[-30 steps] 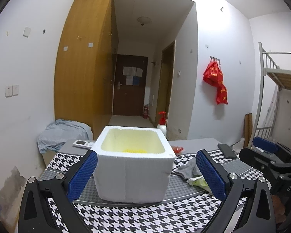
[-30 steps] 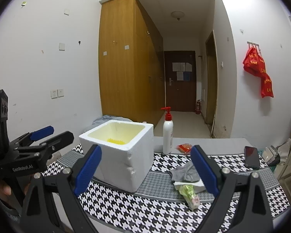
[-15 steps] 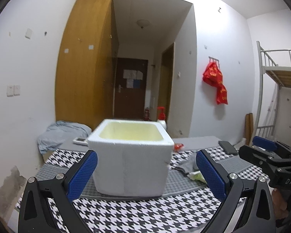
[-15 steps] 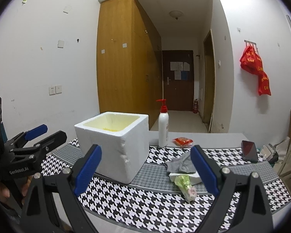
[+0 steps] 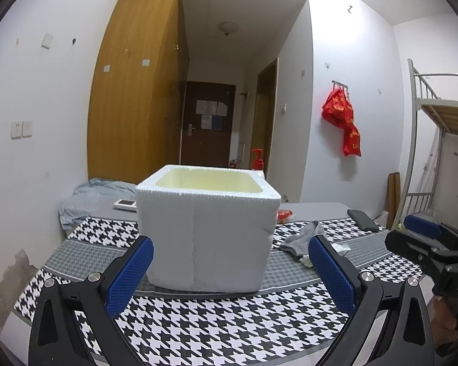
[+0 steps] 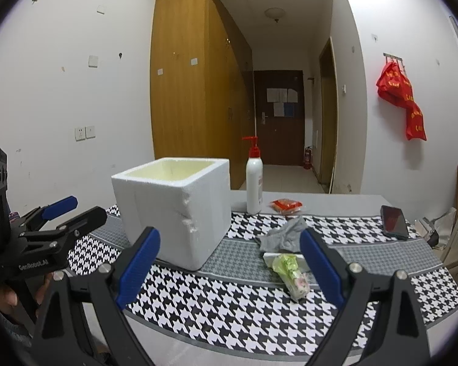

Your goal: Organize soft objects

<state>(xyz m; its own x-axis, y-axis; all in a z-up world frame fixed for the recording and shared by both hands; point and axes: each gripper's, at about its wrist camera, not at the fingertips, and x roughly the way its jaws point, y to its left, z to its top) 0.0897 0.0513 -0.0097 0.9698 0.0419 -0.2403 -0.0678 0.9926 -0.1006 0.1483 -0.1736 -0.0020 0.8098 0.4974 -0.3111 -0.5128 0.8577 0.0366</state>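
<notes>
Right claw (image 6: 229, 262): wide open, holding nothing.
Left claw (image 5: 230, 270): wide open too, facing the box (image 5: 206, 231).
Gray sock (image 6: 282, 236): on the desk (image 6: 259, 314), at 1 o'clock from the right claw, which is nearer.

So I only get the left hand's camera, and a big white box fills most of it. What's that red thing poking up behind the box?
Observer: It's the pump of a white bottle, standing upright on the table just past the white box.
Operator: And beside the grey cloth on the right, is there anything more?
Observer: Yes, a green bundle lies just in front of the grey cloth; a blue finger hides most of it from you.
Operator: Is the other hand's tool holding anything?
Observer: No, the right gripper is open and empty, with the cloth and bundle ahead of it.
</notes>
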